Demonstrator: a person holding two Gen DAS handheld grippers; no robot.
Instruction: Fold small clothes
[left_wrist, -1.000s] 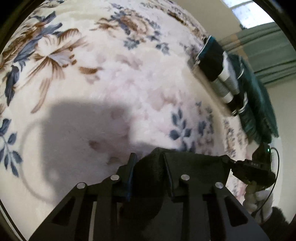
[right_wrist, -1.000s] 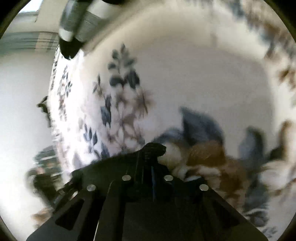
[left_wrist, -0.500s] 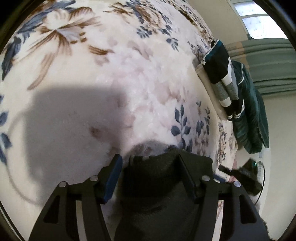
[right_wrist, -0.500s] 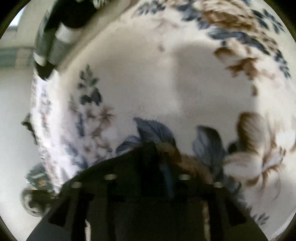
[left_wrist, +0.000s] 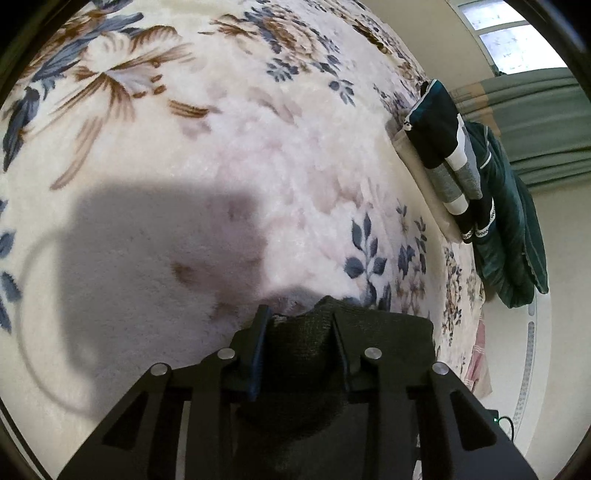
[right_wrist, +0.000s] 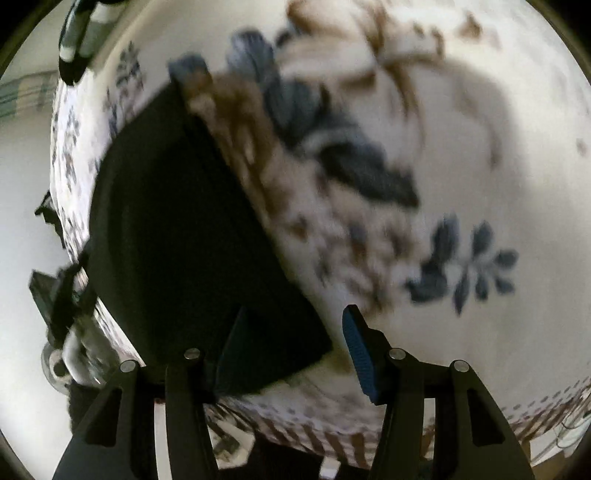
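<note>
A small black knit garment (left_wrist: 317, 354) lies on a cream floral blanket (left_wrist: 221, 147). In the left wrist view my left gripper (left_wrist: 300, 314) is shut on a bunched edge of the garment, which fills the gap between the fingers. In the right wrist view the garment (right_wrist: 177, 221) lies flat as a dark folded rectangle on the blanket (right_wrist: 461, 166). My right gripper (right_wrist: 291, 321) is open and empty just above the garment's near corner. The right view is blurred.
A stack of folded clothes (left_wrist: 450, 158) in dark teal, grey and white sits at the far right on a beige cushion, with a dark green garment (left_wrist: 513, 236) beside it. The same stack shows in the right wrist view (right_wrist: 77, 40) at top left.
My right gripper has let go of the garment, opened and pulled back; the garment now lies flat. My left gripper opened briefly, then closed again on the garment's edge.
</note>
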